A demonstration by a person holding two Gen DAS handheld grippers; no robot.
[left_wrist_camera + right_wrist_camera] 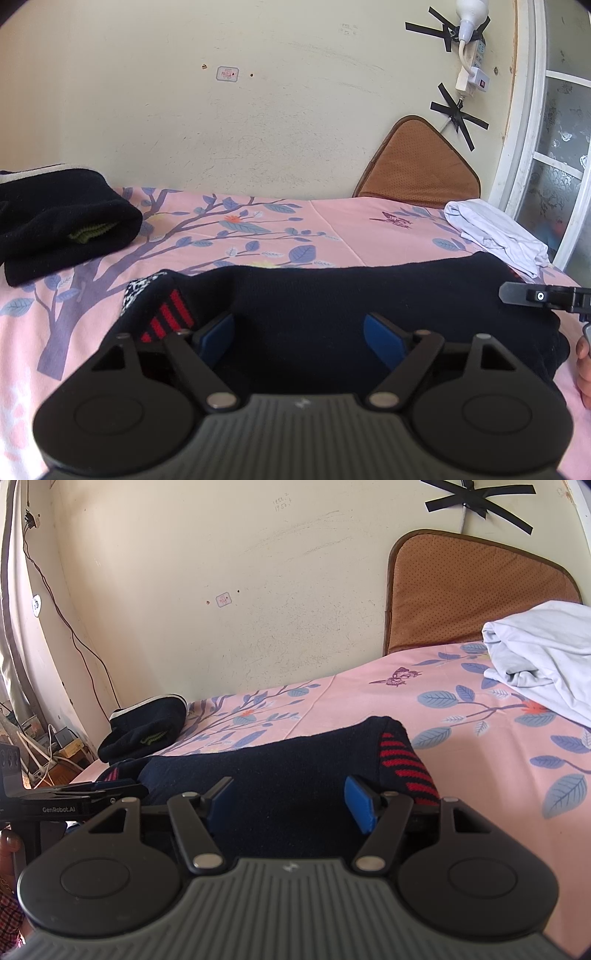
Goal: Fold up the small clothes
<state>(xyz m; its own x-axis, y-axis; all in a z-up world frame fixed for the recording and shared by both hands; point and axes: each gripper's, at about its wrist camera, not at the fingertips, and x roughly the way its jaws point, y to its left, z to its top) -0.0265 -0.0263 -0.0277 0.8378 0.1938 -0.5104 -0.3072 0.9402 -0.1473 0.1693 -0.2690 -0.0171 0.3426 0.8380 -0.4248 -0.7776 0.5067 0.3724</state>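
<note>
Pink bedsheet point(332, 229) printed with blue-leafed branches covers the bed, set against a scuffed cream wall point(258, 110); brown cushion point(421, 166) leans on that wall, with black tape crosses point(460, 118) and a power strip point(471, 62) above it. Navy garment with red stripes point(332, 302) lies bunched on the sheet directly ahead of both tools. Left gripper point(299, 332) and right gripper point(291, 801) both spread wide, blue pads over the navy cloth, nothing clamped; black folded garment point(62, 221) far left, white cloth point(546, 664) far right.
</note>
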